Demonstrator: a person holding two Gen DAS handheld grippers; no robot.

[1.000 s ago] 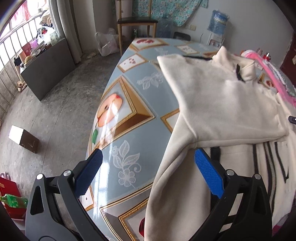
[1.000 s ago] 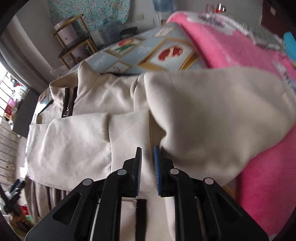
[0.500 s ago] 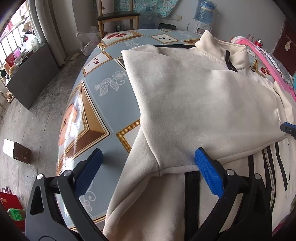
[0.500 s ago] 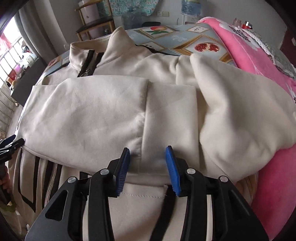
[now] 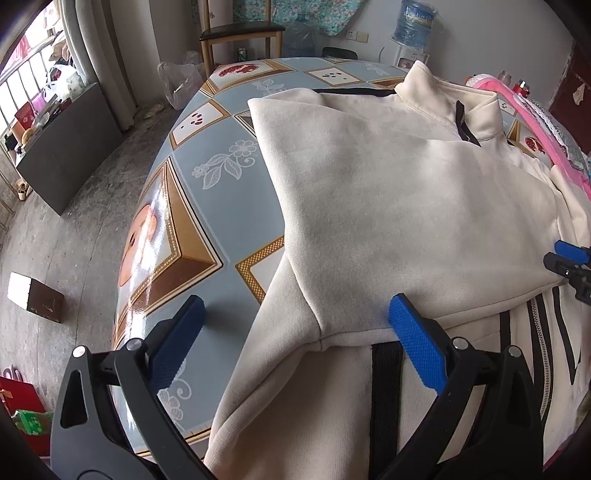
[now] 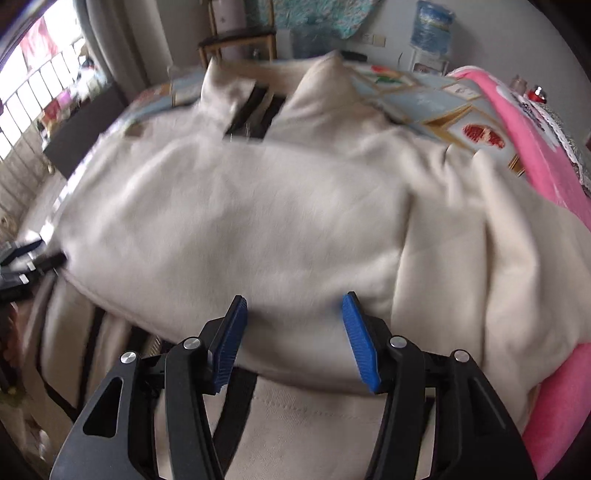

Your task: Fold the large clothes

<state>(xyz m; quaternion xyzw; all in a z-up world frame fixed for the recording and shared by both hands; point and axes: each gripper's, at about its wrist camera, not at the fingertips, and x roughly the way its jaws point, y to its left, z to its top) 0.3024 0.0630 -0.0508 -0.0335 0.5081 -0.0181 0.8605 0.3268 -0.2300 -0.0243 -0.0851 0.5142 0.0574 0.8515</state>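
A cream zip jacket (image 5: 406,206) with black stripes and a stand collar lies on the patterned table (image 5: 192,206), its sleeves folded across the chest. My left gripper (image 5: 295,306) stands wide open over the near left fold, and the sleeve's seam corner lies between its pads untouched. In the blurred right wrist view the jacket (image 6: 258,221) fills the middle. My right gripper (image 6: 293,299) hovers at the folded sleeve's lower edge with its jaws opening, cloth beneath them but not pinched. Each gripper shows in the other's view: the right gripper (image 5: 569,262) and the left gripper (image 6: 26,258).
A pink blanket (image 5: 535,122) lies heaped along the table's right side, also visible as the pink blanket (image 6: 517,140). A wooden chair (image 5: 240,33) and a water bottle (image 5: 413,18) stand beyond the table. On the floor at left sit a small box (image 5: 33,295) and a dark cabinet (image 5: 70,147).
My left gripper slid right from the table's edge onto the jacket, then held still. My right gripper rolled upright and moved left along the sleeve, its jaws widening from a narrow gap.
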